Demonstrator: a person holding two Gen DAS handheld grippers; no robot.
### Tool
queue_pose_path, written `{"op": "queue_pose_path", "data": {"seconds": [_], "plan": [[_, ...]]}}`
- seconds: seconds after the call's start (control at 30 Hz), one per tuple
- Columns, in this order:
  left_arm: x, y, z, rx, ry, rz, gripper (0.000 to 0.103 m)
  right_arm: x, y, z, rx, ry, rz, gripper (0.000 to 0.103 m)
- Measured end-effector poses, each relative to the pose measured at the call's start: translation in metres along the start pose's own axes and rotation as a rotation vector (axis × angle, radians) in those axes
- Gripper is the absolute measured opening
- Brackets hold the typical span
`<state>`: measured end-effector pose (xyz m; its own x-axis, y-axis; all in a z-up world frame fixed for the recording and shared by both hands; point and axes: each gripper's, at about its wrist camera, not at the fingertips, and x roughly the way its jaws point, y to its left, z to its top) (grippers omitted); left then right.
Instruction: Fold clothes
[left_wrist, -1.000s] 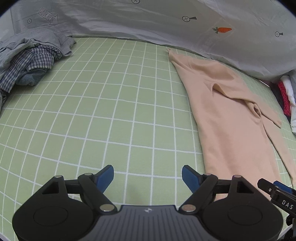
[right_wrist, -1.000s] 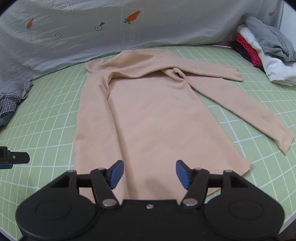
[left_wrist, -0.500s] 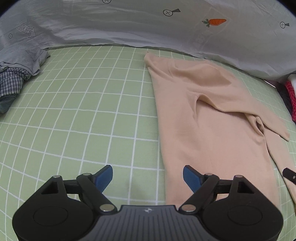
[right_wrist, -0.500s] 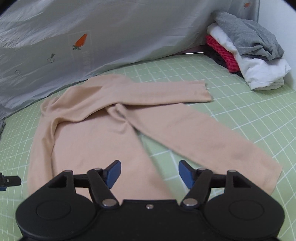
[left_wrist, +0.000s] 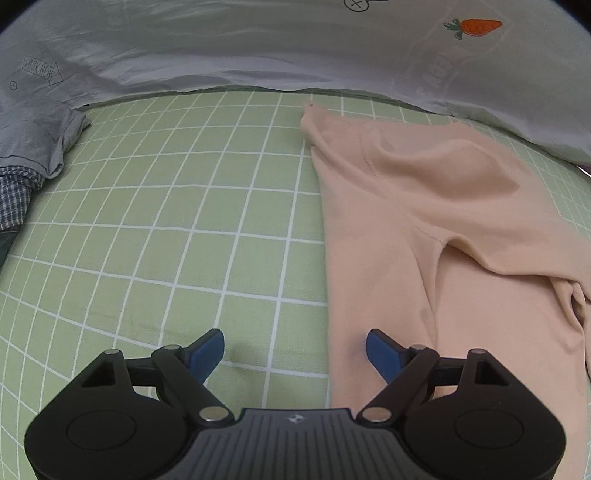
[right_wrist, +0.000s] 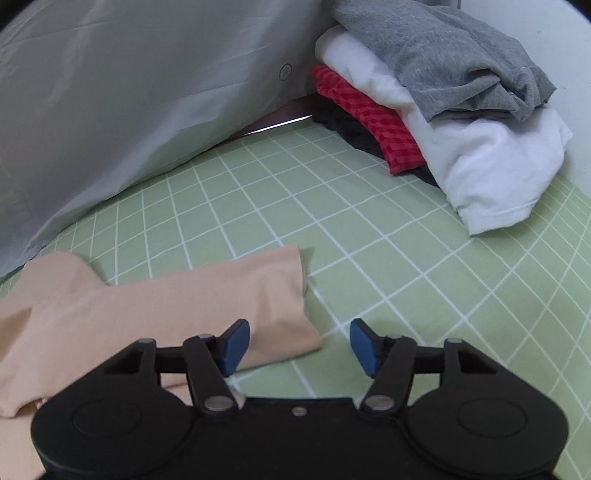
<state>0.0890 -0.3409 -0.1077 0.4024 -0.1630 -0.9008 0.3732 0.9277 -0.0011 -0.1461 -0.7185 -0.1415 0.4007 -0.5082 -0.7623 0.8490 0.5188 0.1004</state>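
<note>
A peach long-sleeved top (left_wrist: 461, 229) lies flat on the green checked sheet (left_wrist: 177, 229). My left gripper (left_wrist: 295, 350) is open and empty, low over the top's left side edge. In the right wrist view one sleeve of the top (right_wrist: 177, 306) stretches to the right and ends in a cuff (right_wrist: 295, 295). My right gripper (right_wrist: 299, 343) is open and empty, just above the sheet at the cuff end, with its left finger over the cuff.
A grey printed duvet (left_wrist: 258, 48) runs along the back (right_wrist: 129, 92). A pile of grey and checked clothes (left_wrist: 29, 155) lies at the far left. A stack of grey, white, red and dark clothes (right_wrist: 443, 110) sits at the back right.
My left gripper has moved forward along the top's left edge, toward the shoulder. My right gripper has swung right and forward, from over the body to the sleeve cuff. Both stay open.
</note>
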Motion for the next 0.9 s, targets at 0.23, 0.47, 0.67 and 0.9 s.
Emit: {"op": "queue_pose_path", "data": {"seconds": [0.23,0.47,0.67,0.9], "plan": [[-0.014,0.002,-0.005,-0.003,-0.030,0.002,0.085,-0.007,0.016,0.008,-0.150,-0.036,0.090,0.004],[-0.055,0.017,-0.035,-0.020,-0.078,-0.033,0.085,-0.086,0.050,-0.020,-0.291,-0.142,0.219,0.004],[-0.087,0.038,-0.066,-0.009,-0.107,-0.055,0.085,-0.140,0.076,-0.079,-0.392,-0.147,0.299,0.004],[-0.106,0.059,-0.104,0.021,-0.097,-0.076,0.085,-0.182,0.097,-0.157,-0.463,-0.067,0.349,0.004]]}}
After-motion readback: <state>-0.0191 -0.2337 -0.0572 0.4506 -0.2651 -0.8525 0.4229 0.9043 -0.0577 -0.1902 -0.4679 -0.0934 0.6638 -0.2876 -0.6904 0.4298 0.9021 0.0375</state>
